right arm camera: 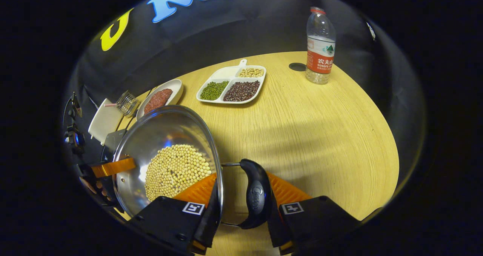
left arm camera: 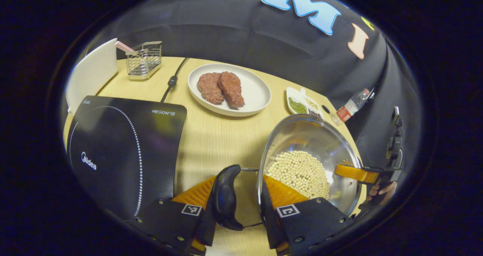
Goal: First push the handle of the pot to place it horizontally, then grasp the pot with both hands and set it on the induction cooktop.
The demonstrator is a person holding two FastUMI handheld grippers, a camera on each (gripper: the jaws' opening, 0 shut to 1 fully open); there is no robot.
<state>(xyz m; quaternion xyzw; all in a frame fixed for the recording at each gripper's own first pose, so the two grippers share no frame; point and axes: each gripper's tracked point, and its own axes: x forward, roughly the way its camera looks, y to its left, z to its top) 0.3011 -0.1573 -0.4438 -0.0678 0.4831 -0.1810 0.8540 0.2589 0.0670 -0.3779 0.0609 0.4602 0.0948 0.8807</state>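
A steel pot (left arm camera: 313,139) (right arm camera: 166,131) holding soybeans (left arm camera: 300,173) (right arm camera: 175,169) sits just right of the black induction cooktop (left arm camera: 120,150) (right arm camera: 109,139). My left gripper (left arm camera: 240,177) is shut across the pot's near black handle (left arm camera: 225,197) and rim, one finger outside the handle and the other inside the wall. On the opposite side, my right gripper (right arm camera: 242,175) clamps the other black handle (right arm camera: 256,197) and rim the same way. Both handles lie level. Each view shows the other gripper's finger (left arm camera: 354,173) (right arm camera: 113,167) reaching over the far rim. Whether the pot is off the table I cannot tell.
Behind the pot are a white plate (left arm camera: 256,97) (right arm camera: 177,88) with two meat pieces, a divided dish (left arm camera: 302,103) (right arm camera: 232,84) of beans and a water bottle (left arm camera: 351,107) (right arm camera: 320,46). A wire holder (left arm camera: 144,59), a white board (left arm camera: 92,73) and the cooktop's cable (left arm camera: 173,80) stand at the back left.
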